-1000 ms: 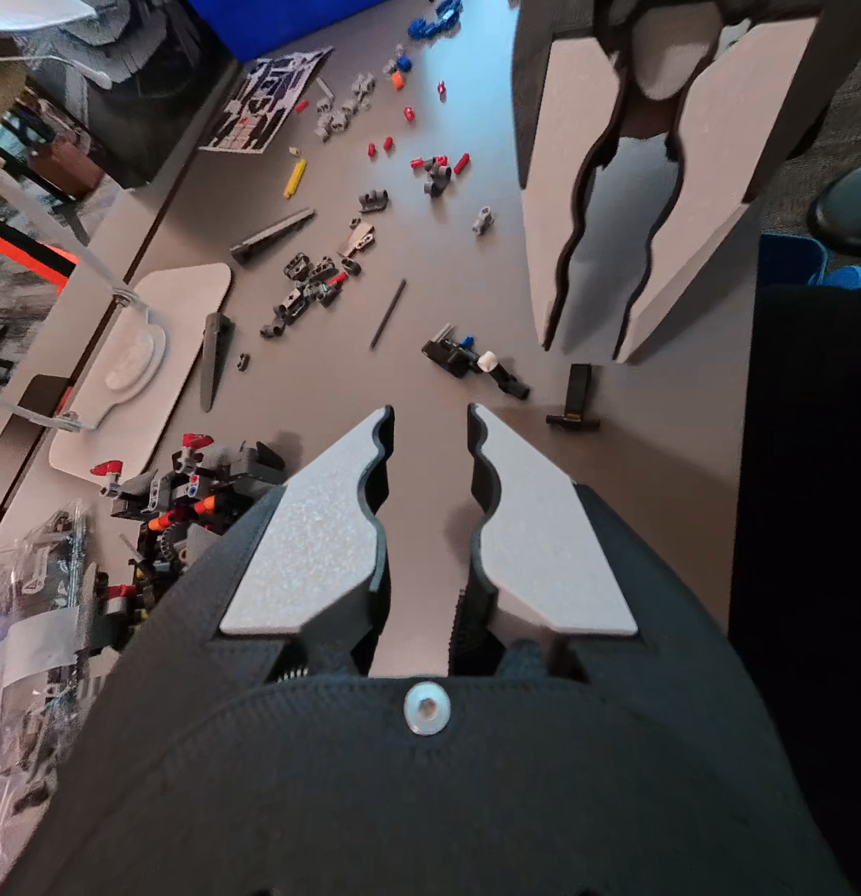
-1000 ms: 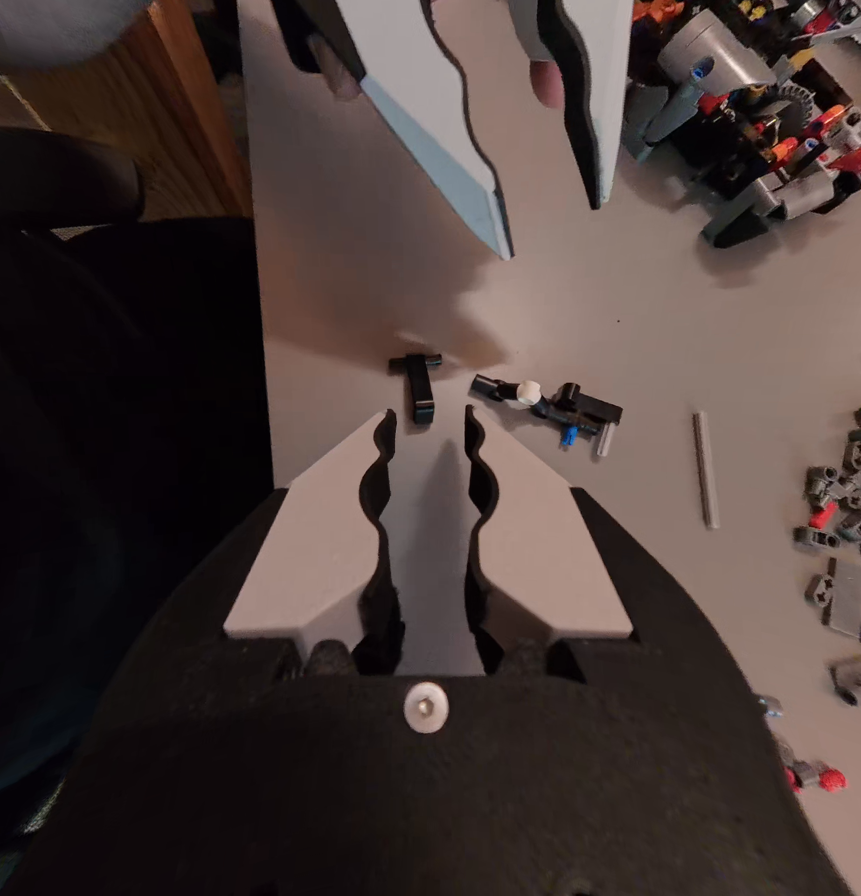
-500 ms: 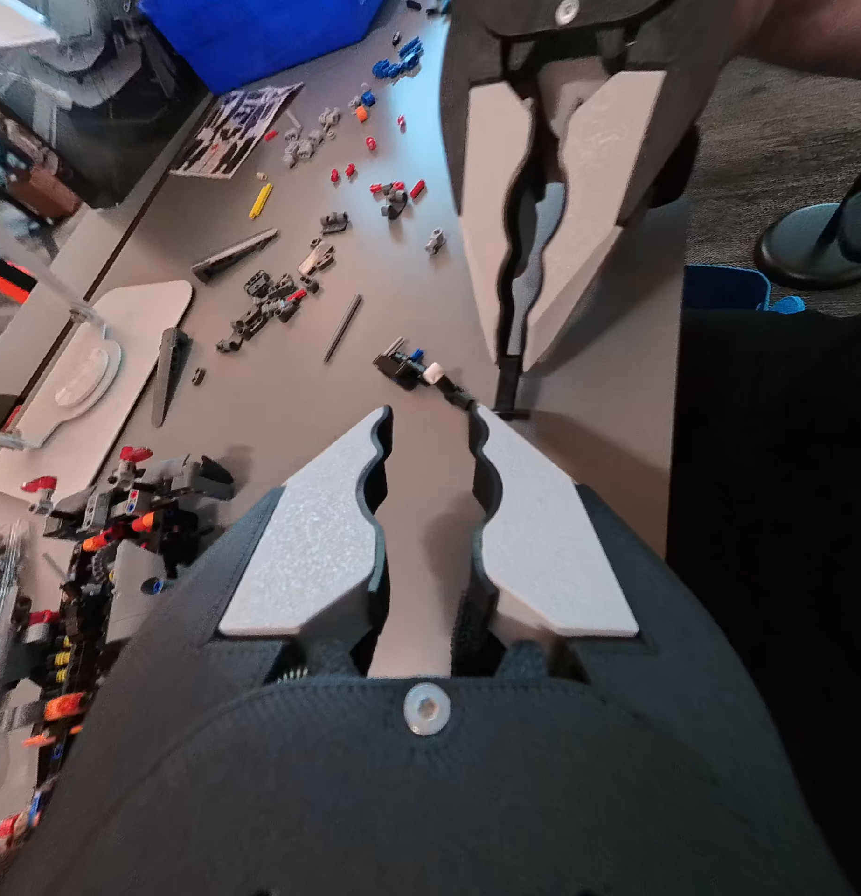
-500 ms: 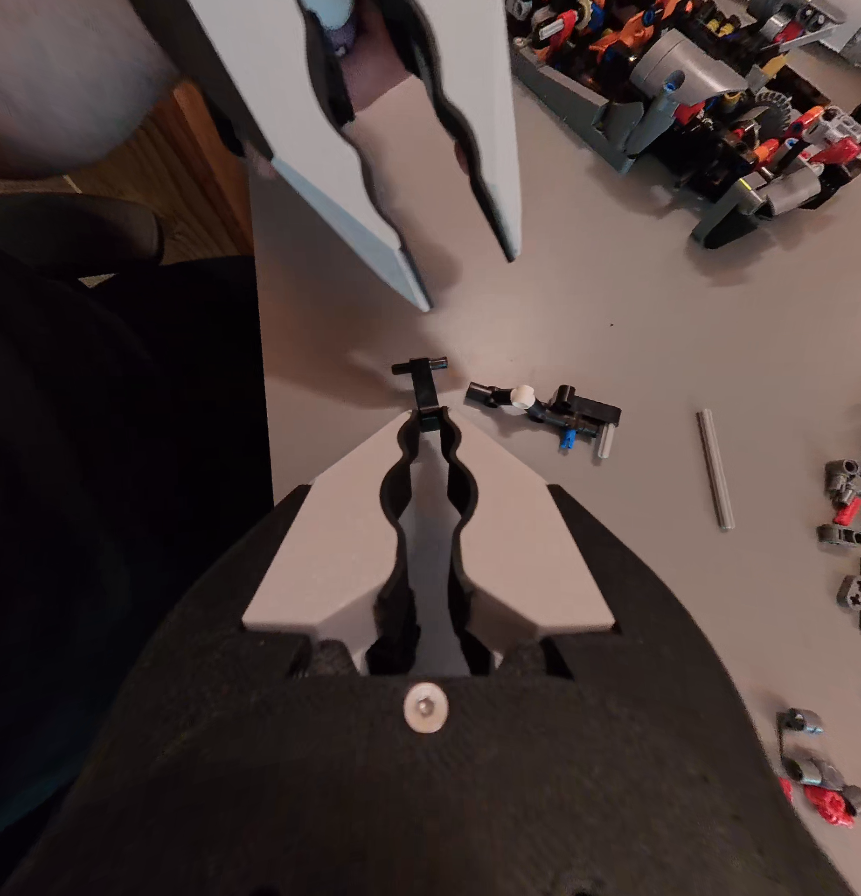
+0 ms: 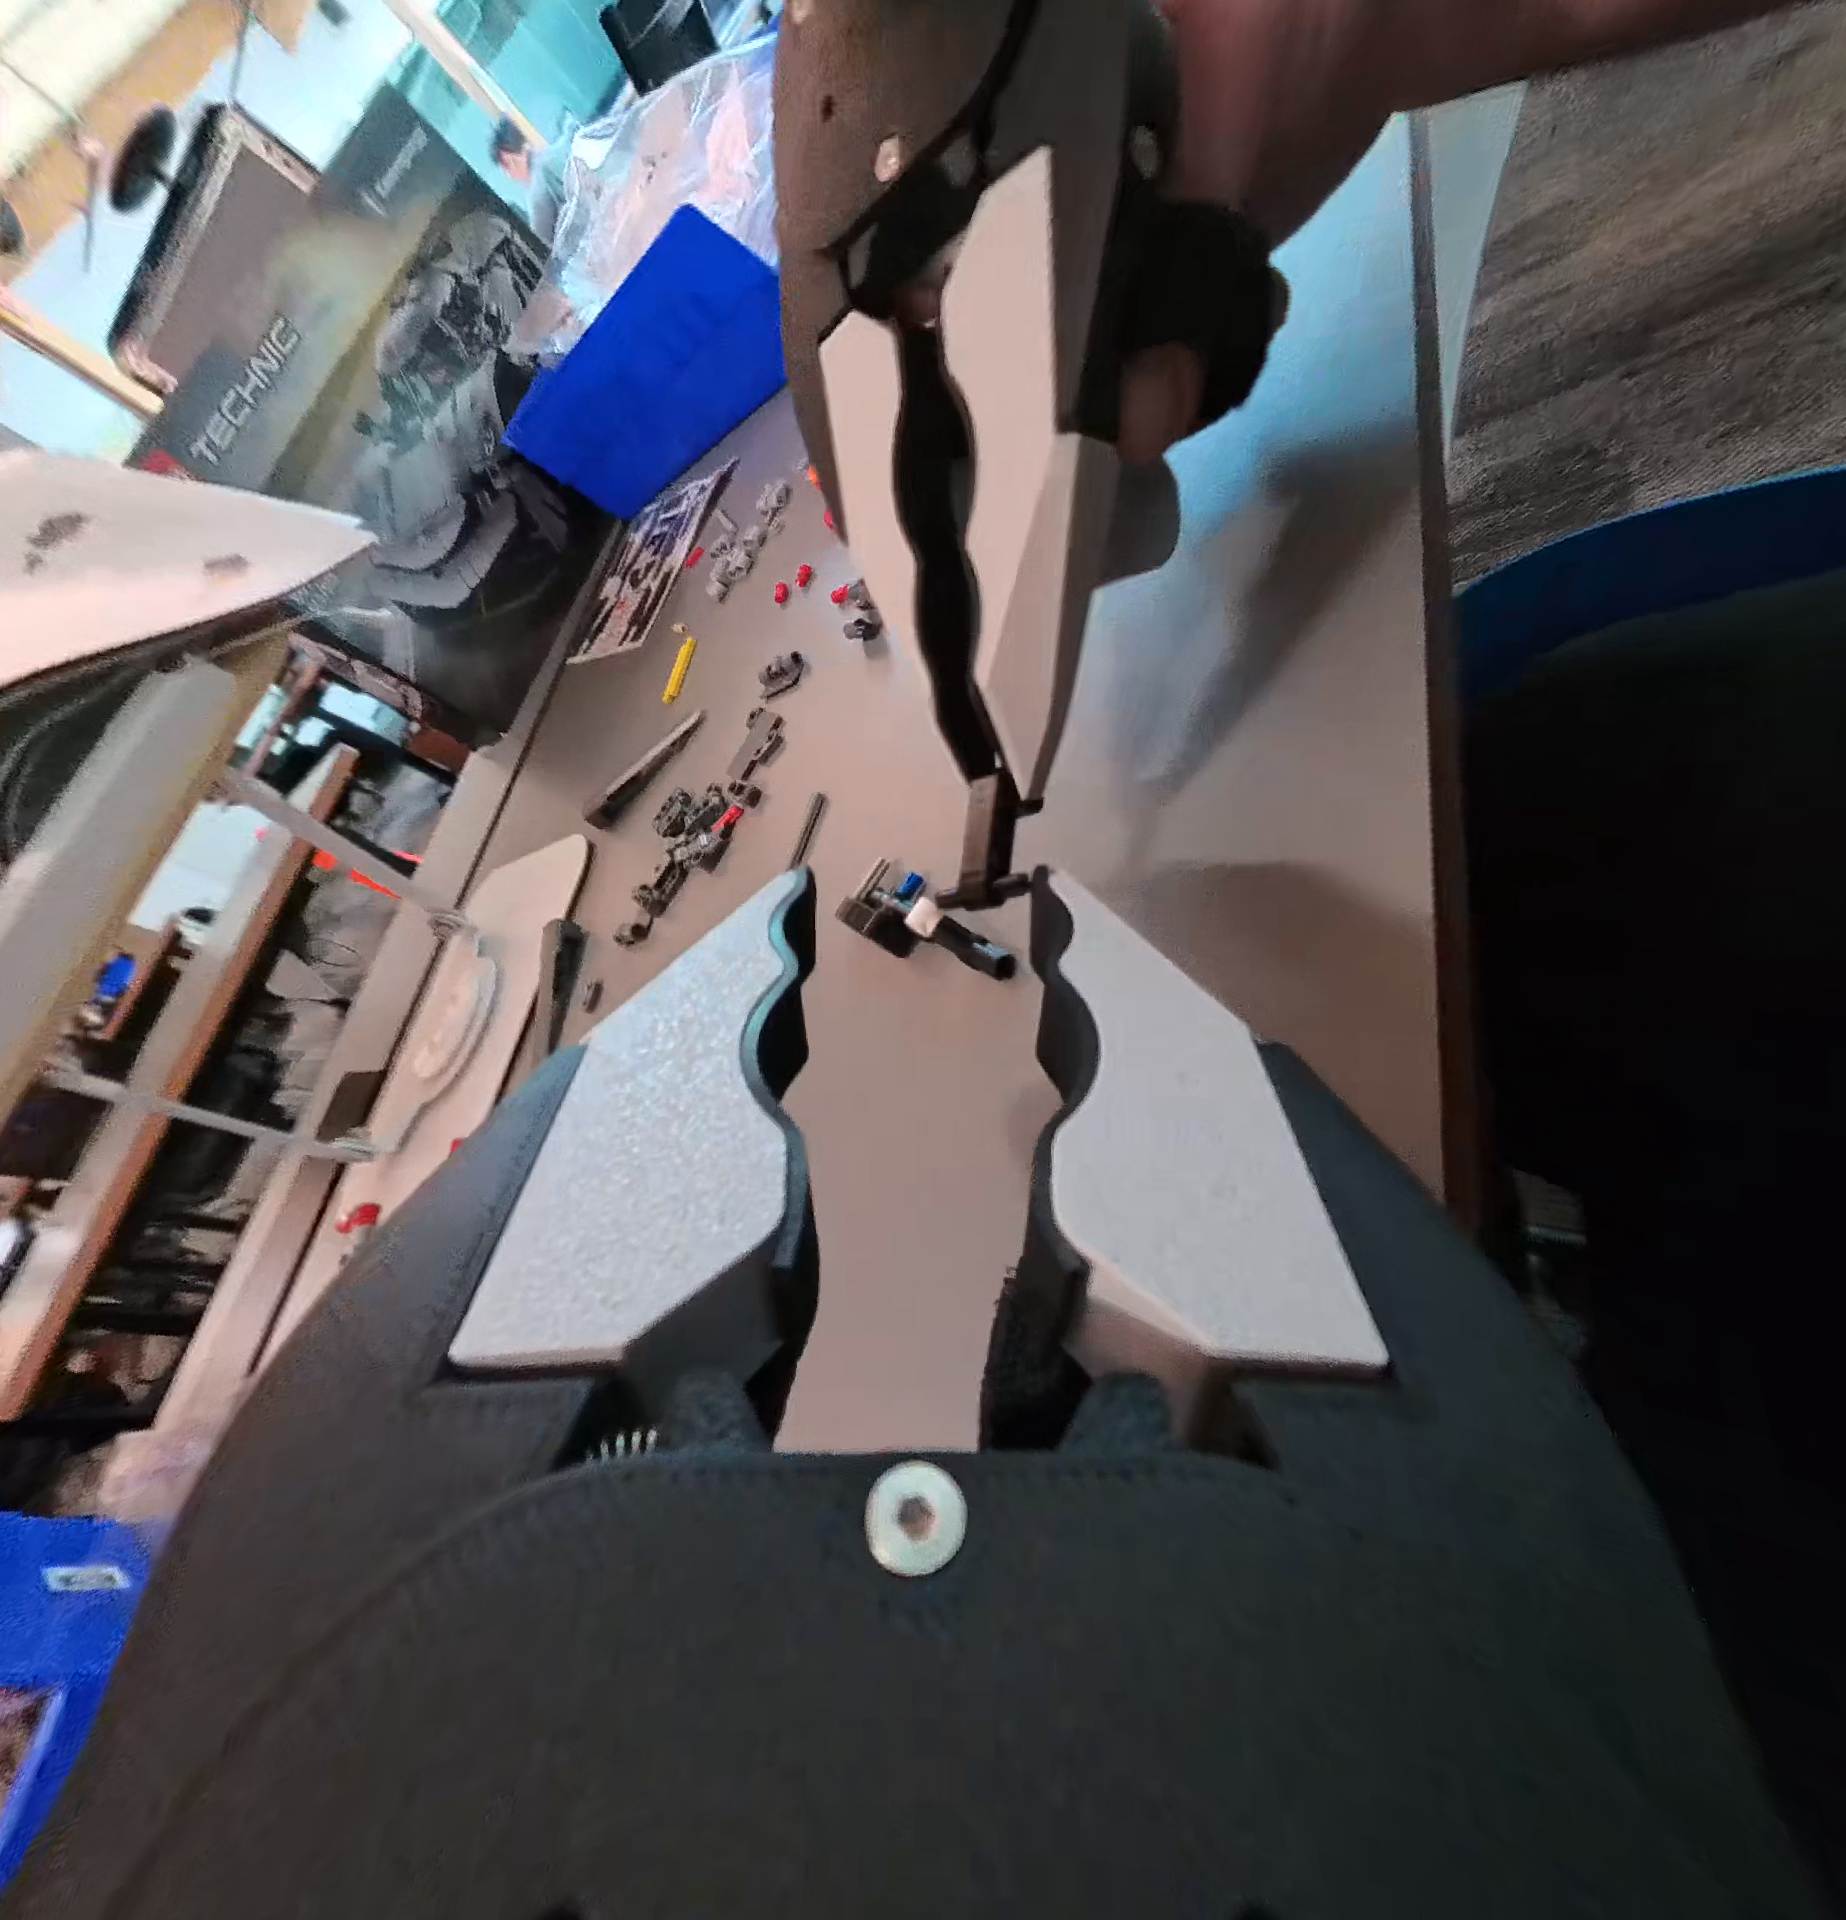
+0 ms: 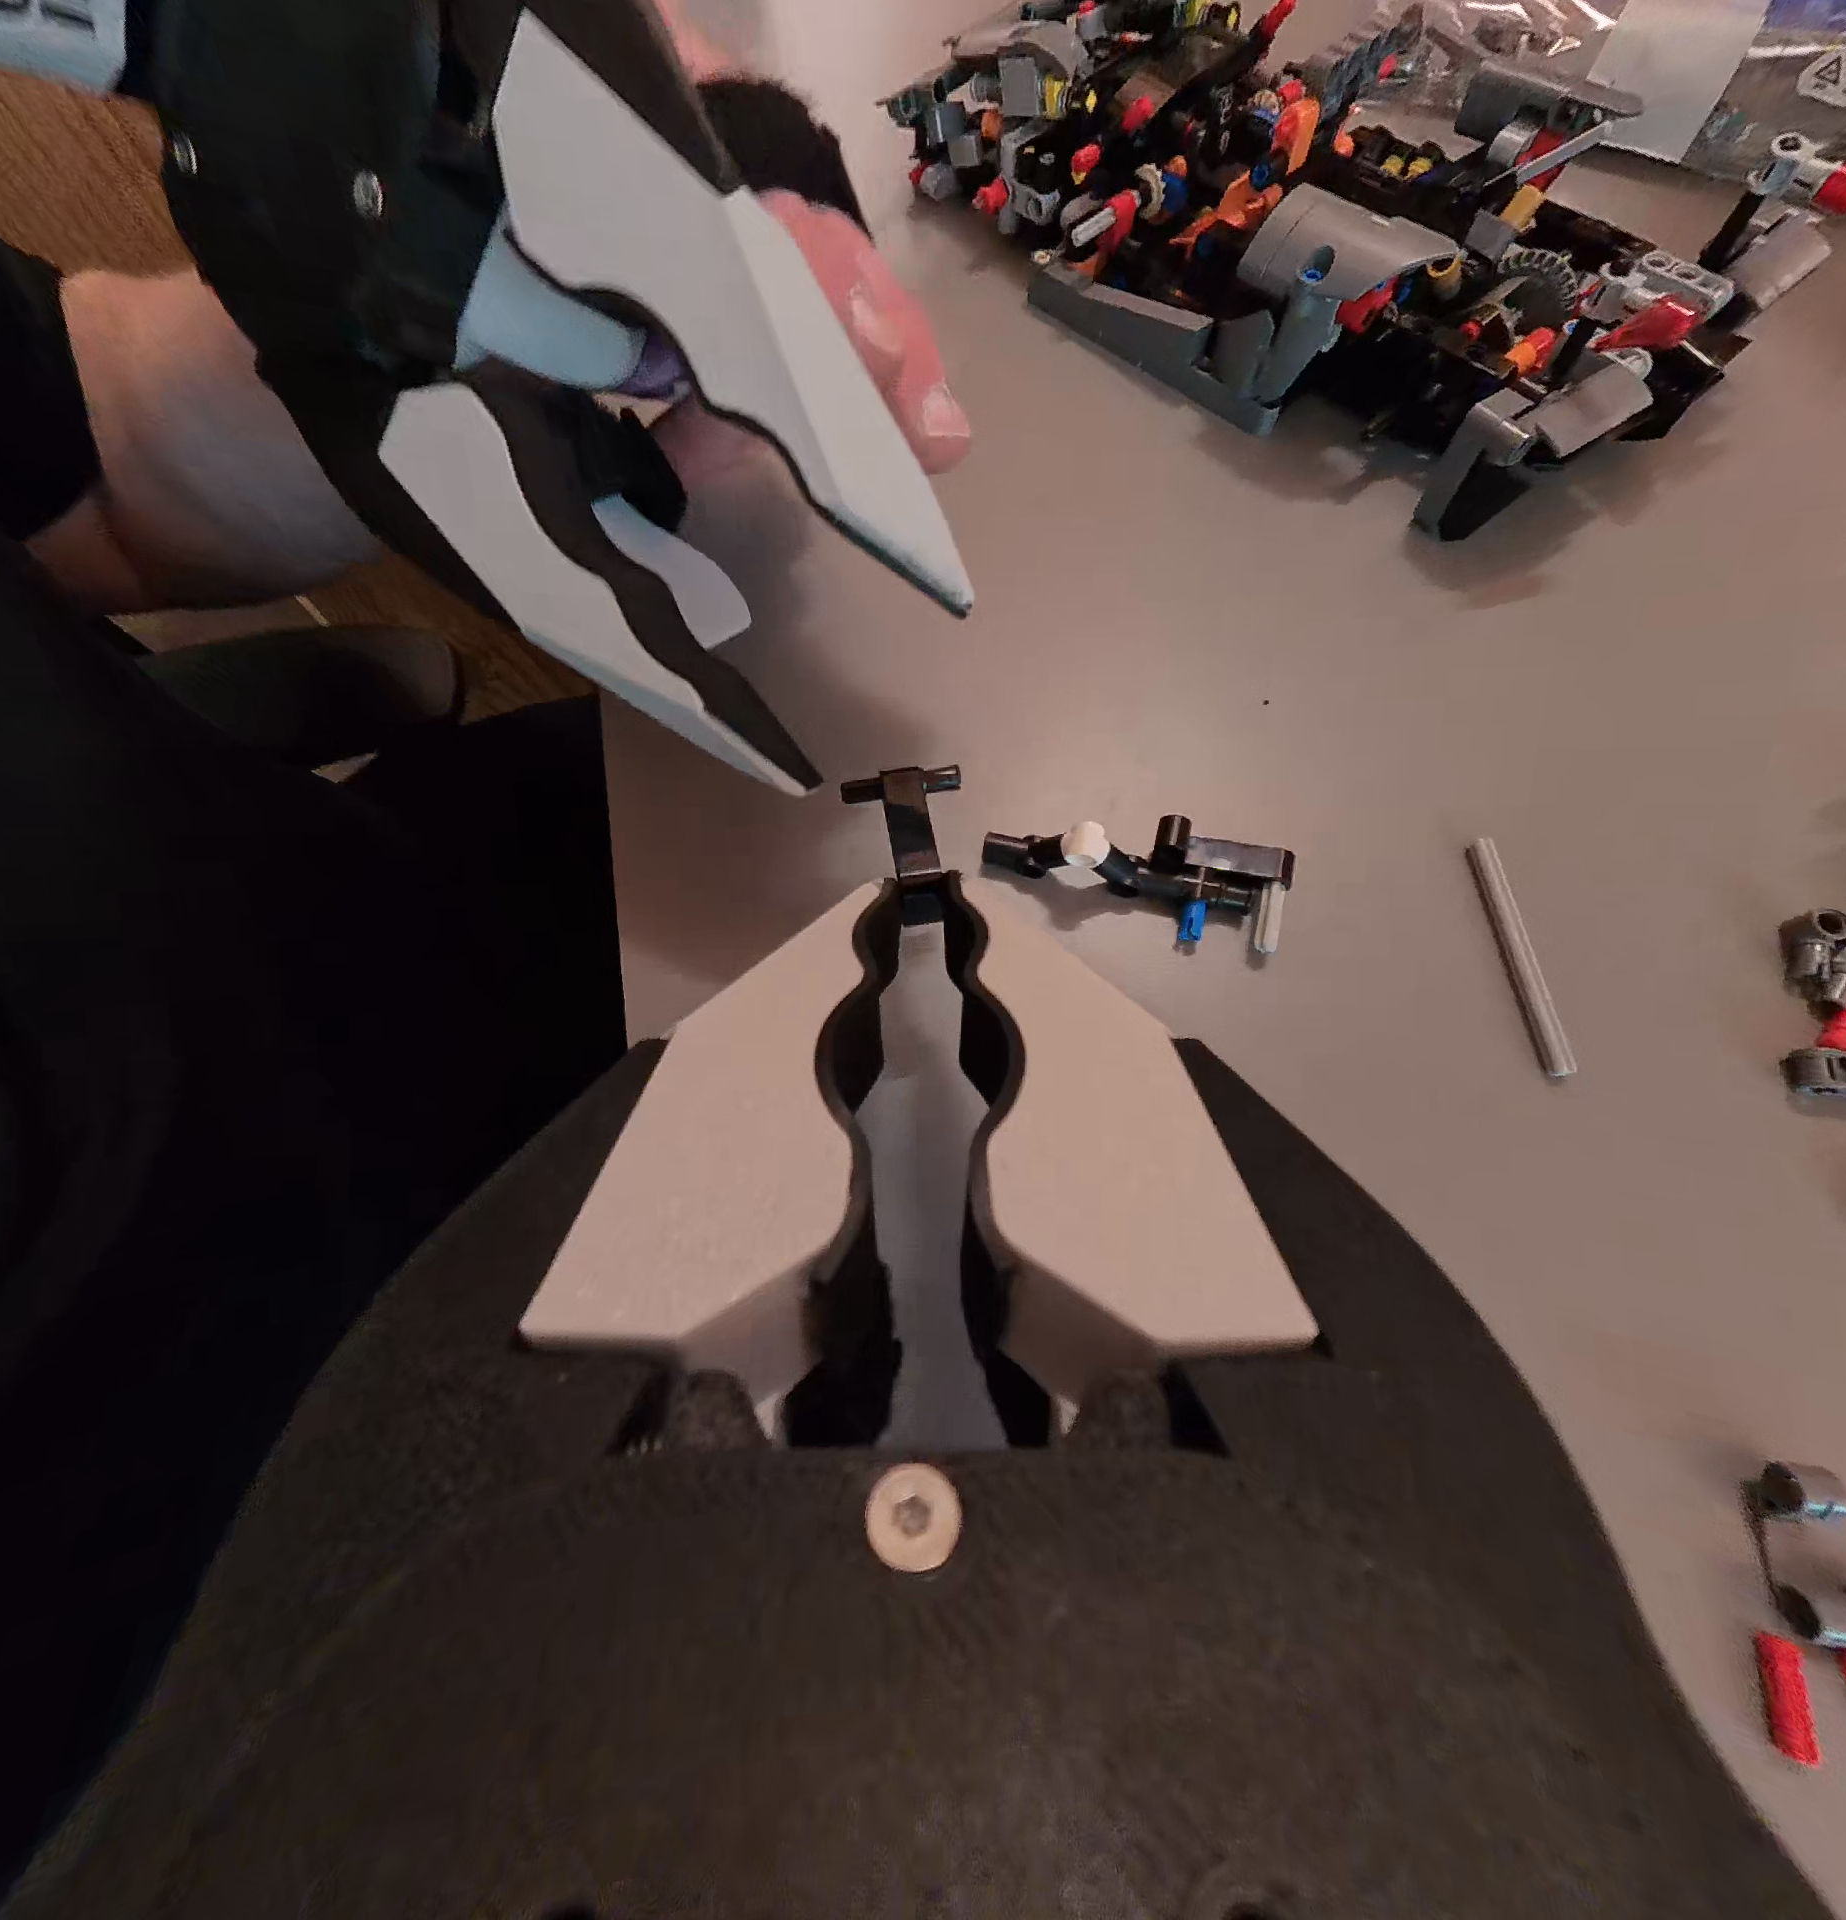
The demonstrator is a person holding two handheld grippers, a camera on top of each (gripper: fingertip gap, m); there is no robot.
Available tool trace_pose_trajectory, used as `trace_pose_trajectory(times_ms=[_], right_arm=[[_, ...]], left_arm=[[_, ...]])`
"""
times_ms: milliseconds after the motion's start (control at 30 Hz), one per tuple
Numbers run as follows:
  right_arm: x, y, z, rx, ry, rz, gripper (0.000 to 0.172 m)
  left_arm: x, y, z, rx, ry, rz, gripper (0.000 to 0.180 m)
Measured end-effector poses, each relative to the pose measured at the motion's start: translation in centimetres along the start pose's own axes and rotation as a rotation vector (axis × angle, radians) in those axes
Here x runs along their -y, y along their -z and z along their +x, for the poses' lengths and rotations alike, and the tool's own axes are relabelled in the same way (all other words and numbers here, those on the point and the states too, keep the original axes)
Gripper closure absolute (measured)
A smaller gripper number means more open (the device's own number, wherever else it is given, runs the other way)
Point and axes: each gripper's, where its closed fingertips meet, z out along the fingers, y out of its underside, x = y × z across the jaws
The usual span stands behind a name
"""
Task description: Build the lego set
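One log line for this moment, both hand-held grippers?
left hand-held gripper: open, nothing held | right hand-held gripper: shut on black T-shaped piece | small black assembly: on table

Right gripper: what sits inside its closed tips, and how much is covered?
The right gripper pinches one end of a small black T-shaped plastic piece. Its stem and crossbar stick out past the tips, above the grey table. The pinched end is mostly covered by the grey fingers.

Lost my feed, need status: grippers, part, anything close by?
Right gripper shut on black T-shaped piece. Left gripper open, holding nothing. Small black assembly beside the piece on the table.
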Motion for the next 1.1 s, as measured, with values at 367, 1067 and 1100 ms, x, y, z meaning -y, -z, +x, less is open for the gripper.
trace_pose_trajectory(times_ms=[367, 1067, 1100], right_arm=[[0.2, 0.9, 0.6, 0.001, -0.078, 0.049, 0.167], [1.4, 2.0, 0.8, -0.011, -0.102, 0.118, 0.167], [1.4, 2.0, 0.8, -0.012, -0.103, 0.121, 0.167]], left_arm=[[0.3, -1.1, 0.3, 0.141, -0.241, -0.018, 0.158], [1.4, -1.9, -0.5, 0.234, -0.304, -0.002, 0.177], [1.4, -1.9, -0.6, 0.235, -0.304, -0.001, 0.177]])
